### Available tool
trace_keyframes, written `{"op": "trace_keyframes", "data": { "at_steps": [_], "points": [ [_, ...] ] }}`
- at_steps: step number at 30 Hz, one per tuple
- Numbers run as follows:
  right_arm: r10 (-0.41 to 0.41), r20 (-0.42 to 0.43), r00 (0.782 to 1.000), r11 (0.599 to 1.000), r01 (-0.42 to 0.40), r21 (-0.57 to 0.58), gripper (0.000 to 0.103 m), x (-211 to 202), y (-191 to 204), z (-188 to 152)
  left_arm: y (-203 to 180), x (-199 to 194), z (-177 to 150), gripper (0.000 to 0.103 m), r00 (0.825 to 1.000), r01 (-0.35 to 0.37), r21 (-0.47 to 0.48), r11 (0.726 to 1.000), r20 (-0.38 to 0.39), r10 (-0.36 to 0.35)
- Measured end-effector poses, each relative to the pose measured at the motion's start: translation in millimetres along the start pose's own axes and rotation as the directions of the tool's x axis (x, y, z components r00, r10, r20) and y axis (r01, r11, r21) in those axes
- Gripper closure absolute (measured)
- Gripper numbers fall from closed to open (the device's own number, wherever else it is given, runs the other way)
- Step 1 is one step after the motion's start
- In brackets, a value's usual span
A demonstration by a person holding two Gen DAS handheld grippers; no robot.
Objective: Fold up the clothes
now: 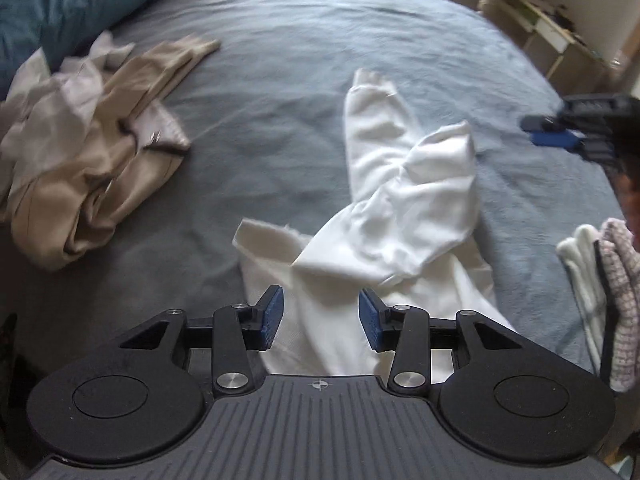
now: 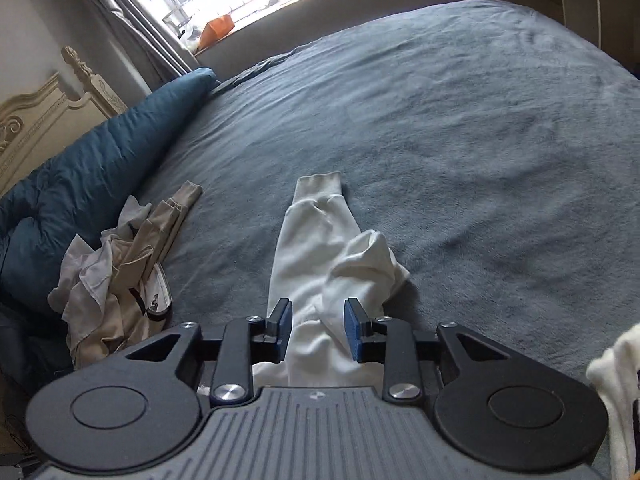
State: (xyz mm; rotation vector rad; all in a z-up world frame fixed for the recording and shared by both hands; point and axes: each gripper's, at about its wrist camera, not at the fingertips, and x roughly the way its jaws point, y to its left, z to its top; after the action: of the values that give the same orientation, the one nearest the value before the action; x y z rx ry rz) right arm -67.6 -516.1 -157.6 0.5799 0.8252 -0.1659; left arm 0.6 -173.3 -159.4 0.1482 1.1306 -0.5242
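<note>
A white long-sleeved garment [image 1: 400, 200] lies rumpled on the grey-blue bed [image 1: 280, 80], one sleeve stretched away and another part folded over it. My left gripper [image 1: 321, 316] hovers over its near end with the jaws open; cloth shows in the gap, but the blue pads do not press on it. In the right wrist view the same garment [image 2: 316, 248] runs away from my right gripper [image 2: 318, 328], which is also open above the cloth. The right gripper [image 1: 552, 132] also shows, blurred, at the right edge of the left wrist view.
A heap of beige and pale clothes [image 1: 100, 152] [image 2: 120, 292] lies to the left, beside a teal duvet [image 2: 100, 168] and a cream headboard [image 2: 40, 108]. Stacked white and checked textiles [image 1: 600, 300] sit at the near right. A desk [image 1: 552, 32] stands beyond the bed.
</note>
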Motion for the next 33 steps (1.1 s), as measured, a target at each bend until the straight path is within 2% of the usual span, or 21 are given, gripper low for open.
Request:
{"op": "trace_keyframes", "data": {
  "at_steps": [4, 7, 9, 11, 13, 19, 22, 24, 25, 26, 30, 33],
  "points": [
    [0.069, -0.006, 0.998, 0.998, -0.069, -0.011, 0.069, -49, -9, -38, -13, 3, -28, 0.061, 0.998, 0.036, -0.010, 0.999, -0.055, -0.036],
    [0.150, -0.129, 0.980, 0.985, -0.159, -0.064, 0.069, -56, 4, -70, -32, 18, -46, 0.059, 0.991, 0.071, 0.021, 0.997, -0.117, -0.068],
    [0.203, -0.240, 0.949, 0.972, -0.226, -0.071, 0.069, -43, 21, -89, -42, 23, -63, 0.058, 0.986, 0.082, 0.022, 0.996, -0.149, -0.078],
    [0.240, -0.347, 0.907, 0.958, -0.278, -0.065, 0.069, -23, 41, -105, -46, 24, -83, 0.058, 0.980, 0.084, 0.010, 0.996, -0.183, -0.081],
    [0.252, -0.404, 0.879, 0.950, -0.305, -0.071, 0.069, 1, 60, -114, -49, 23, -103, 0.058, 0.975, 0.066, 0.015, 0.998, -0.212, -0.061],
    [0.195, -0.516, 0.834, 0.964, -0.260, -0.056, 0.063, 78, 91, -119, -53, 12, -145, 0.058, 0.975, 0.036, 0.033, 0.999, -0.219, -0.028],
    [0.157, -0.577, 0.802, 0.970, -0.235, -0.064, 0.063, 107, 101, -124, -50, 12, -154, 0.058, 0.979, 0.022, -0.003, 1.000, -0.200, -0.022],
    [0.147, -0.609, 0.780, 0.969, -0.236, -0.068, 0.068, 119, 104, -129, -49, 13, -158, 0.058, 0.983, 0.010, -0.017, 1.000, -0.183, -0.013],
    [0.142, -0.614, 0.777, 0.969, -0.237, -0.075, 0.083, 121, 105, -130, -48, 14, -159, 0.058, 0.984, 0.006, -0.022, 1.000, -0.176, -0.009],
    [0.146, -0.612, 0.777, 0.966, -0.246, -0.083, 0.087, 121, 107, -131, -48, 15, -161, 0.058, 0.986, 0.002, -0.026, 1.000, -0.168, -0.006],
    [0.246, -0.567, 0.786, 0.953, -0.302, -0.005, 0.091, 100, 103, -117, -50, 17, -166, 0.058, 0.989, 0.018, -0.031, 0.999, -0.145, -0.022],
    [0.348, -0.492, 0.798, 0.935, -0.332, 0.123, 0.092, 71, 89, -99, -56, 16, -167, 0.058, 0.991, 0.054, 0.012, 0.998, -0.126, -0.052]
  ]
}}
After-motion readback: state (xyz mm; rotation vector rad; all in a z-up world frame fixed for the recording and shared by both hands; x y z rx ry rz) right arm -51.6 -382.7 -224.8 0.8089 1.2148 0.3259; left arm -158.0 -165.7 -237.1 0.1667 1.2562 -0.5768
